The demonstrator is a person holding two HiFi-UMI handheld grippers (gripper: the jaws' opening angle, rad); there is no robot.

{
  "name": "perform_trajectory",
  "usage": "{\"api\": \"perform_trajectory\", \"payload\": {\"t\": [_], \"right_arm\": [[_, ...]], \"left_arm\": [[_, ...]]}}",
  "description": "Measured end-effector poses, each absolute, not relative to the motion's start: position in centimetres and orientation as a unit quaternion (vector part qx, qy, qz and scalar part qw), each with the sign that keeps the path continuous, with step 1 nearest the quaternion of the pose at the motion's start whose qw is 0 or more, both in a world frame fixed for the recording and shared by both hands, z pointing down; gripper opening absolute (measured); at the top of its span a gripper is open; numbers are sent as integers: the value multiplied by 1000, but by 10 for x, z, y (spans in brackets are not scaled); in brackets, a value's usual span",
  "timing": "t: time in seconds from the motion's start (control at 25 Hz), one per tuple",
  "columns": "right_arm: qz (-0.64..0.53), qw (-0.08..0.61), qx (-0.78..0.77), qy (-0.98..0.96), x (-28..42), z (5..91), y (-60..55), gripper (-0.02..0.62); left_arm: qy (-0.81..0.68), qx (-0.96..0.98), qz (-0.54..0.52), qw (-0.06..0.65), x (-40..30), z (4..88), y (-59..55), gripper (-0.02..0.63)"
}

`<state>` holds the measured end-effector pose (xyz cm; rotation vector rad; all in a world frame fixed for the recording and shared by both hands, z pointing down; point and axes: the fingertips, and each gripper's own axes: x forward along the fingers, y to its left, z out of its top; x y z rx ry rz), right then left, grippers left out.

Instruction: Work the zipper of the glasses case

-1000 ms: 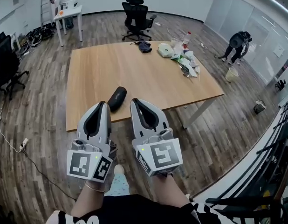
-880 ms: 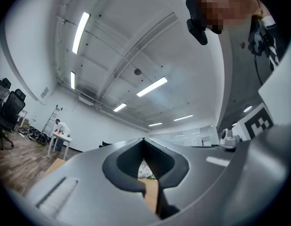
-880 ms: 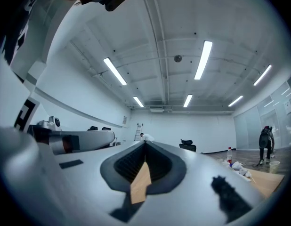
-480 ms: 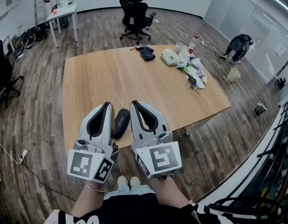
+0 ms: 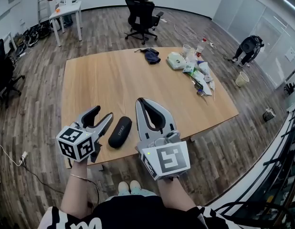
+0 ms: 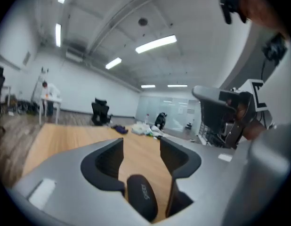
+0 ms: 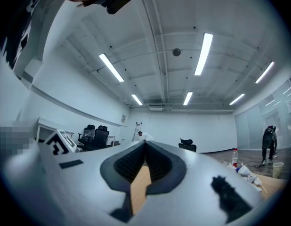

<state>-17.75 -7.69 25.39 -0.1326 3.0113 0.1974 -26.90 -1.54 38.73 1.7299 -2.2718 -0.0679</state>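
Observation:
The black glasses case (image 5: 120, 131) lies closed near the front edge of the wooden table (image 5: 138, 85). My left gripper (image 5: 100, 116) hovers just left of it, tilted, with its jaws opening. In the left gripper view the glasses case (image 6: 141, 197) shows low between the jaws of the left gripper (image 6: 141, 147), and the pads do not touch it. My right gripper (image 5: 143, 102) stands to the right of the case, shut and holding nothing. The right gripper (image 7: 145, 146) shows only a strip of tabletop below its closed tips.
Bottles, cups and wrappers (image 5: 194, 69) are heaped at the table's far right, with a dark cloth (image 5: 151, 55) beside them. An office chair (image 5: 142, 14) stands behind the table and a white desk (image 5: 66, 11) at back left. A person (image 5: 248, 46) crouches at right.
My left gripper has swung out to the left and tilted, and its jaws have parted. The case now lies uncovered between the two grippers. The right gripper has hardly moved.

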Motion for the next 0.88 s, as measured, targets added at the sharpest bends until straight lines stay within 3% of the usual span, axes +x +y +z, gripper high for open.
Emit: {"api": "perform_trajectory", "payload": {"t": [0.16,0.28,0.6,0.88], "right_arm": [[63,53,-52,995,-173,260,-90,6],[62,40,-56,996,-172,268,-96,8],[50,24,-73,996,-160,284,-125,8],[34,39,-75,996,-159,281,-139,8]], "left_arm": [[-724,610,3,322,-283,480,-29,285],[-687,615,56,384,-285,529,-41,313],[-624,637,93,443,-252,576,-74,373],[-617,642,185,416,-223,580,-97,379]]}}
